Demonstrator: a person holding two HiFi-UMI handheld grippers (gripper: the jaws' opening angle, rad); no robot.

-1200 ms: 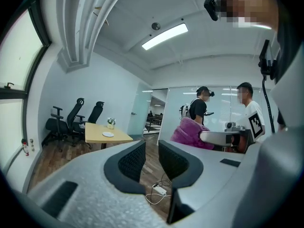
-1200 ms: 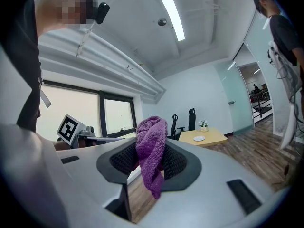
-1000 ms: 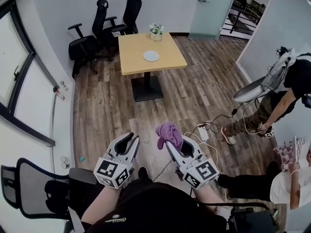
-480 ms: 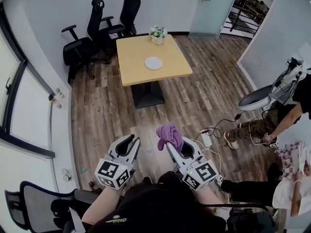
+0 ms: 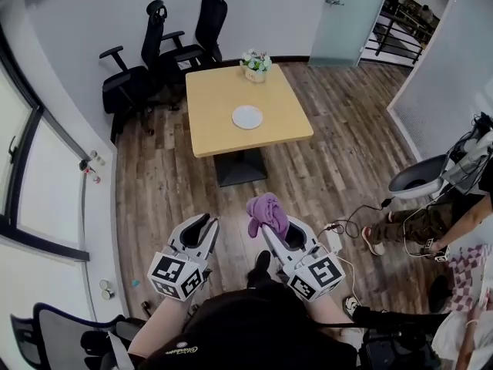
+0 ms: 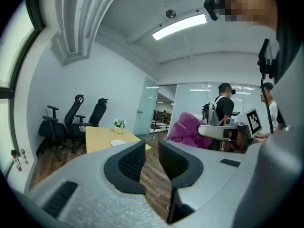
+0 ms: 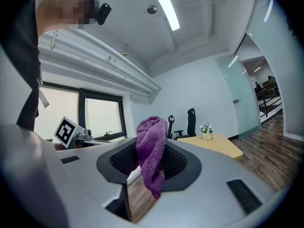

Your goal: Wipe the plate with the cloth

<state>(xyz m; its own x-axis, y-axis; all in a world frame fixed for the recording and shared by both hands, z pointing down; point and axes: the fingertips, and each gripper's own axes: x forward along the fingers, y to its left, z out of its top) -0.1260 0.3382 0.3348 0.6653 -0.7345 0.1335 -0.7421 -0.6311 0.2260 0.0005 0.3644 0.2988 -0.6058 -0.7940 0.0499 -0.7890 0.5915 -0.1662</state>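
The left gripper [image 5: 199, 225] hangs low at the person's side. Its jaws stand a narrow gap apart with nothing between them, as the left gripper view [image 6: 152, 148] shows.

The white plate [image 5: 247, 117] lies near the middle of the wooden counter [image 5: 219, 102], well apart from both grippers across open floor, so wiping has not begun. A small pot of flowers [image 5: 255, 62] stands at the counter's far edge. Nothing pins the plate down. If only one gripper presses on it, the plate could likely skate across the smooth top toward an edge or the pot. The empty left gripper would need to steady the rim first.

The right gripper [image 5: 271, 228] has its jaws clamped on the purple cloth [image 5: 267, 210]. In the right gripper view the cloth [image 7: 152, 146] is bunched above the jaws with a tail hanging below. Such a loose pinch on a fold may let it slip out or wad up under pressure.

Further right, cables and a power strip [image 5: 333, 236] lie on the floor near the person's feet, which is a tripping risk on the walk over.
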